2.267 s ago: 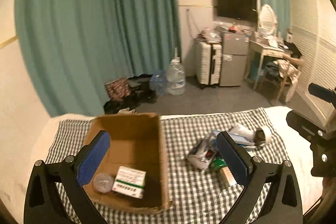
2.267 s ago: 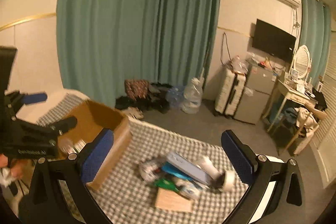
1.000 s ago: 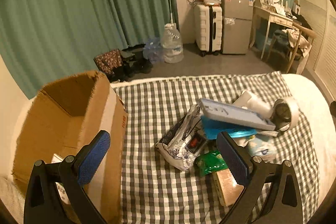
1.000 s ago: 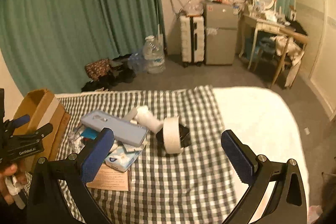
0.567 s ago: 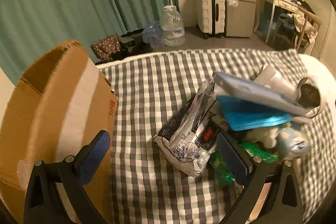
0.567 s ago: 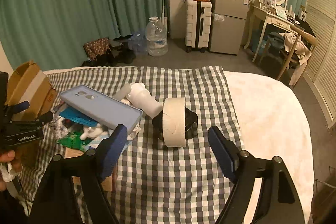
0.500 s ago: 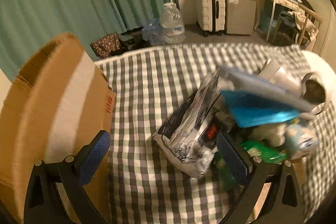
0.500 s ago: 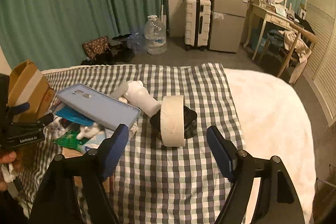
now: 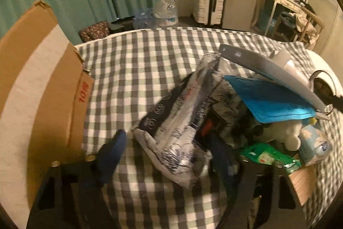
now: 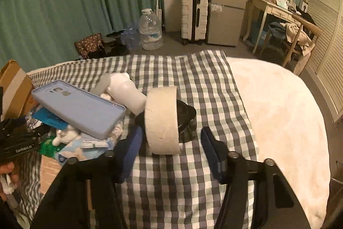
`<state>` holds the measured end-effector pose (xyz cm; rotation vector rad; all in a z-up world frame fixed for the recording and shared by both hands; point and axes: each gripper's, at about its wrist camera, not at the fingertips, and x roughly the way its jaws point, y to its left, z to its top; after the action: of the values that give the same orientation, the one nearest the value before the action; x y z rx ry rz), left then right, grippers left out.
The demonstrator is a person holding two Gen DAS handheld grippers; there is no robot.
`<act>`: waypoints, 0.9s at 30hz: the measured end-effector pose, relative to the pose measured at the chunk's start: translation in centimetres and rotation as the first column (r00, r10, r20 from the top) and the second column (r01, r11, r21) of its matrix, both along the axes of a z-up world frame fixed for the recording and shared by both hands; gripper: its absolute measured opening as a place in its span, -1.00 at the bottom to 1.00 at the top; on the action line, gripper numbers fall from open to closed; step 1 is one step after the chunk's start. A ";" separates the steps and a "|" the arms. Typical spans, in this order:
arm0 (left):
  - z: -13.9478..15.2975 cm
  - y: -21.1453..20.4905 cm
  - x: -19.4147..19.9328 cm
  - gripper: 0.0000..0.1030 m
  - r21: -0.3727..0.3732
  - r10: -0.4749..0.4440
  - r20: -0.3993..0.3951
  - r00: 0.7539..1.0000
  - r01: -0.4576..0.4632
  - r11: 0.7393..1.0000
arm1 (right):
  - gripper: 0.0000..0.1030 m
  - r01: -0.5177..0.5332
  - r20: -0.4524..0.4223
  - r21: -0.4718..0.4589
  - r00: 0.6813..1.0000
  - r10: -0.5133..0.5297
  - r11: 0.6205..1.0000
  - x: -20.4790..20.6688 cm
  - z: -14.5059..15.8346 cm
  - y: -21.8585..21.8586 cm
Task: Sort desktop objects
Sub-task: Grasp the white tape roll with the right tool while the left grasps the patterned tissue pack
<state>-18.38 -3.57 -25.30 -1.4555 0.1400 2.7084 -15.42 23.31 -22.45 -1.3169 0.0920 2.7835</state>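
Right claw [image 10: 170,150] wide astride tape roll [image 10: 161,119], left claw [image 9: 169,156] wide around patterned pouch [image 9: 182,121], cardboard box [image 9: 40,87] beside.

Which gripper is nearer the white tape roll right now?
Right. The right gripper is open with its fingers on either side of the white tape roll. The left gripper is open at the patterned plastic bag, across the pile from the roll.

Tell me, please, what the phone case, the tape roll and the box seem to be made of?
Phone case: likely matte silicone, soft rounded rim, no glare. Tape roll: probably paper or cloth tape, dull off-white wrinkled surface. Box: brown corrugated cardboard, torn ragged edge.
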 end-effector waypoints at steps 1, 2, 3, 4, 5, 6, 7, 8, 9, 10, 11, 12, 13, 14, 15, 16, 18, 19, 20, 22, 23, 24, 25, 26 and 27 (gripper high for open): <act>0.1 0.0 0.1 0.22 0.002 -0.004 -0.004 1.000 0.004 1.000 | 0.00 0.004 0.006 -0.005 1.000 -0.004 1.000 -0.1 -0.2 0.1; 0.1 0.1 0.2 0.13 -0.003 -0.009 -0.011 1.000 0.009 1.000 | -0.01 0.011 0.003 -0.010 1.000 -0.011 1.000 0.0 -0.3 0.2; 0.3 0.2 0.2 -0.05 -0.012 -0.011 -0.016 1.000 0.011 1.000 | -0.02 0.012 0.001 -0.016 1.000 -0.012 1.000 0.0 -0.4 0.3; 0.4 0.1 0.2 -0.15 -0.015 -0.011 -0.018 1.000 0.011 1.000 | -0.14 0.009 0.004 -0.021 1.000 -0.009 1.000 0.0 -0.4 0.4; 0.6 0.1 0.1 -0.19 -0.007 -0.011 -0.020 1.000 0.010 1.000 | -0.39 0.001 0.010 -0.027 1.000 -0.001 1.000 0.0 -0.4 0.5; 0.8 0.0 0.2 -0.23 0.002 -0.009 -0.021 1.000 0.009 1.000 | -0.43 -0.008 0.015 -0.035 1.000 0.008 0.999 -0.1 -0.5 0.5; 1.0 -0.1 0.1 -0.27 0.009 -0.009 -0.022 1.000 0.009 1.000 | -0.42 -0.011 0.014 -0.036 1.000 0.012 0.999 0.0 -0.3 0.4; 1.2 -0.2 0.0 -0.28 0.011 -0.010 -0.022 1.000 0.011 1.000 | -0.42 -0.012 0.011 -0.035 1.000 0.012 0.999 0.0 -0.3 0.5; 1.4 -0.3 0.1 -0.31 0.014 -0.013 -0.023 1.000 0.013 1.000 | -0.43 -0.012 0.011 -0.040 1.000 0.013 0.999 0.1 -0.2 0.5; 1.6 -0.3 0.0 -0.32 0.015 -0.015 -0.023 1.000 0.015 1.000 | -0.43 -0.014 0.011 -0.047 1.000 0.014 0.999 0.1 -0.1 0.6; 1.7 -0.3 0.0 -0.33 0.016 -0.019 -0.024 1.000 0.019 1.000 | -0.43 -0.015 0.009 -0.056 1.000 0.015 0.998 0.2 0.1 0.7; 1.9 -0.1 0.0 -0.34 0.014 -0.023 -0.024 0.999 0.023 1.000 | -0.43 -0.016 0.005 -0.061 1.000 0.016 0.998 0.2 0.3 0.8; 2.0 -0.2 0.1 -0.36 0.011 -0.025 -0.026 0.999 0.025 1.000 | -0.43 -0.017 0.000 -0.066 1.000 0.017 0.998 0.3 0.5 0.8; 2.2 -0.1 0.1 -0.48 0.009 -0.027 -0.029 0.999 0.027 1.000 | -0.43 -0.018 -0.008 -0.070 1.000 0.017 0.997 0.4 0.8 0.8; 2.5 -0.1 0.1 -0.59 0.006 -0.029 -0.030 0.999 0.029 1.000 | -0.43 -0.019 -0.015 -0.074 1.000 0.018 0.997 0.4 1.0 0.7; 2.7 -0.1 0.2 -0.59 -0.001 -0.028 -0.032 0.999 0.028 1.000 | -0.43 -0.022 -0.023 -0.080 1.000 0.020 0.997 0.3 1.3 0.9; 3.3 -0.3 0.4 -0.59 -0.003 -0.030 -0.040 0.999 0.030 1.000 | -0.43 -0.025 -0.034 -0.087 0.999 0.022 0.996 0.4 1.8 1.0; 3.5 -0.2 0.6 -0.60 -0.008 -0.030 -0.044 0.999 0.030 1.000 | -0.43 -0.026 -0.037 -0.090 0.999 0.022 0.996 0.5 1.9 1.0; 3.8 0.0 0.6 -0.60 -0.015 -0.029 -0.051 0.998 0.028 0.999 | -0.43 -0.028 -0.037 -0.094 0.999 0.025 0.995 0.5 2.0 1.0; 4.3 0.0 0.8 -0.61 -0.013 -0.027 -0.059 0.998 0.027 1.000 | -0.43 -0.033 -0.044 -0.118 0.999 0.028 0.992 0.8 2.3 1.1; 4.5 0.1 0.9 -0.62 -0.013 -0.027 -0.062 0.998 0.026 1.000 | -0.43 -0.036 -0.053 -0.142 0.998 0.029 0.989 1.0 2.6 1.3; 4.9 0.1 1.0 -0.62 -0.015 -0.027 -0.066 0.997 0.026 1.000 | -0.43 -0.040 -0.064 -0.167 0.997 0.029 0.985 1.3 2.8 1.5; 5.1 0.2 1.0 -0.62 -0.016 -0.027 -0.068 0.997 0.026 1.000 | -0.43 -0.042 -0.073 -0.204 0.997 0.028 0.978 1.4 3.0 1.8; 5.4 0.3 1.2 -0.62 -0.016 -0.028 -0.071 0.997 0.027 1.000 | -0.43 -0.041 -0.077 -0.252 0.997 0.023 0.967 1.6 3.1 2.2; 5.8 0.3 1.4 -0.62 -0.018 -0.028 -0.076 0.997 0.027 0.999 | -0.44 -0.041 -0.080 -0.320 0.997 0.016 0.947 1.7 3.2 2.8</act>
<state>-17.02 -3.27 -19.54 -1.3443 0.1855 2.7482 -13.77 26.09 -19.30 -1.2760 0.5573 2.9356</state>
